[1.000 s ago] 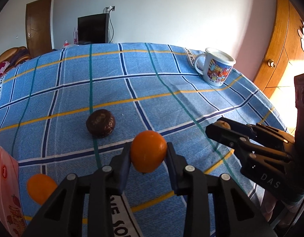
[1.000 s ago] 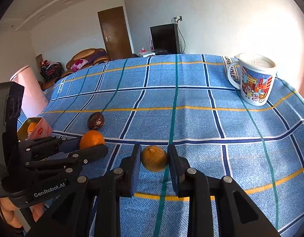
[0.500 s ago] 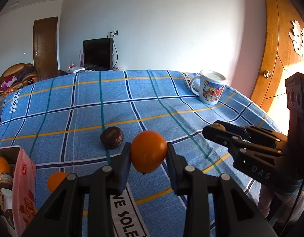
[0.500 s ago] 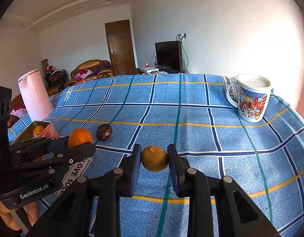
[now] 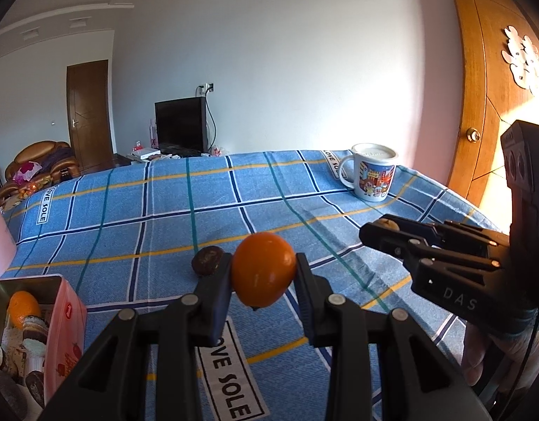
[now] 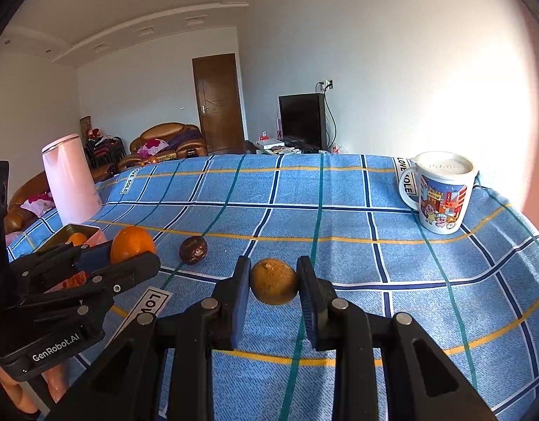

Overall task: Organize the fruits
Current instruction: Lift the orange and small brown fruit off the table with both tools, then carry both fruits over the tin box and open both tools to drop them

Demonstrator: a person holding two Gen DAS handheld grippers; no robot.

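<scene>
My left gripper [image 5: 264,273] is shut on a bright orange [image 5: 263,268] and holds it above the blue checked cloth; it also shows in the right wrist view [image 6: 132,245]. My right gripper [image 6: 273,282] is shut on a dull brownish-yellow orange [image 6: 274,281], also held above the cloth; it shows at the right of the left wrist view [image 5: 386,225]. A dark brown round fruit [image 5: 207,260] lies on the cloth [image 6: 193,249]. A pink tin box [image 5: 64,319] at the lower left holds another orange [image 5: 23,308] and snacks.
A cartoon-printed mug [image 6: 441,191] stands at the far right of the table. A pink kettle [image 6: 71,184] stands at the far left. A wooden door [image 5: 479,105] is to the right of the table, and a TV [image 5: 180,126] and sofa lie beyond it.
Both grippers have risen with their oranges, so the table looks lower and more of the room shows. The tin box has come further into the left wrist view. Both grips are unchanged.
</scene>
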